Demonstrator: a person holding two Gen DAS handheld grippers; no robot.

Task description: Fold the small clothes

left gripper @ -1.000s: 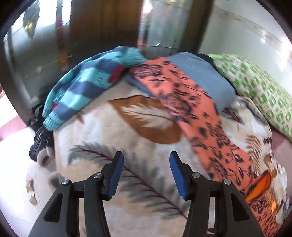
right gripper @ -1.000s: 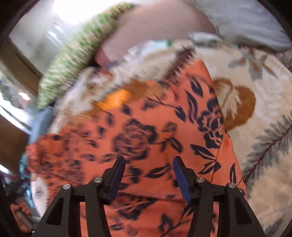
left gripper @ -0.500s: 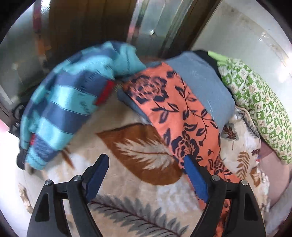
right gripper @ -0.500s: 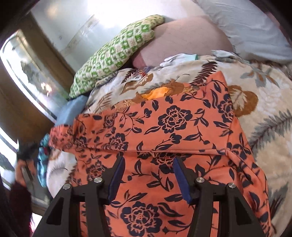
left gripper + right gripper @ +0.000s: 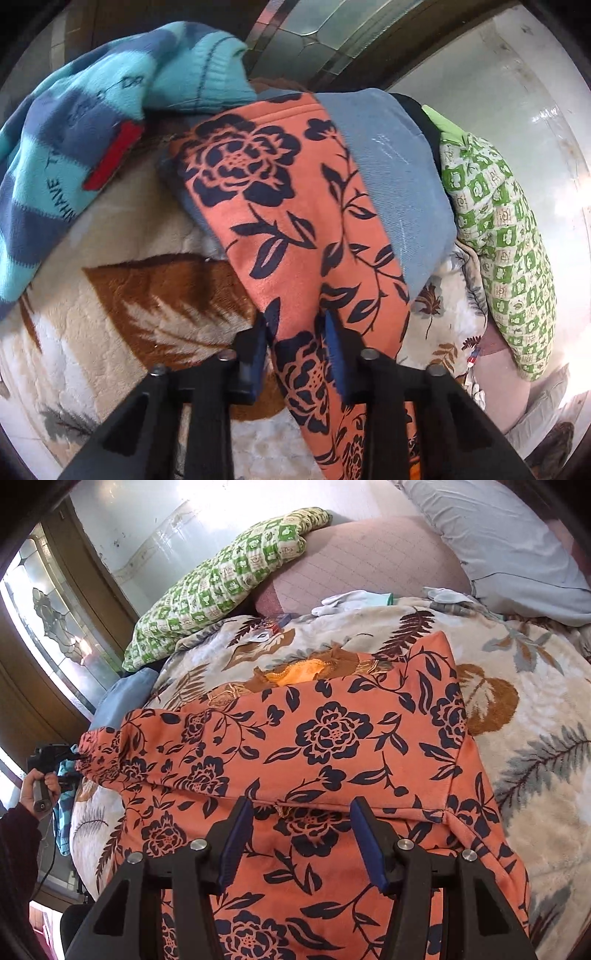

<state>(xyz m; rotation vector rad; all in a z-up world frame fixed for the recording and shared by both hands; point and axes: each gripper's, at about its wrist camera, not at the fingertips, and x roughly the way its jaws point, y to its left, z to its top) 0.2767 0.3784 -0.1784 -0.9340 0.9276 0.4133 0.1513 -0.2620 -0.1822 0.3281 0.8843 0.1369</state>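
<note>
Right now the orange flowery cloth lies on the bed blanket. Left claw is closing w/ the cloth's edge between its pads. Right claw hangs half open over the cloth, holding nothing. Striped sweater reads "HAVE T"; rest is hidden.

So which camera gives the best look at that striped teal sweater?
The left wrist view. The sweater fills its upper left, showing its teal and blue stripes, red patch and lettering, lying on the blanket beside the orange floral garment. In the right wrist view only a teal sliver shows at the far left edge, past that garment.
</note>
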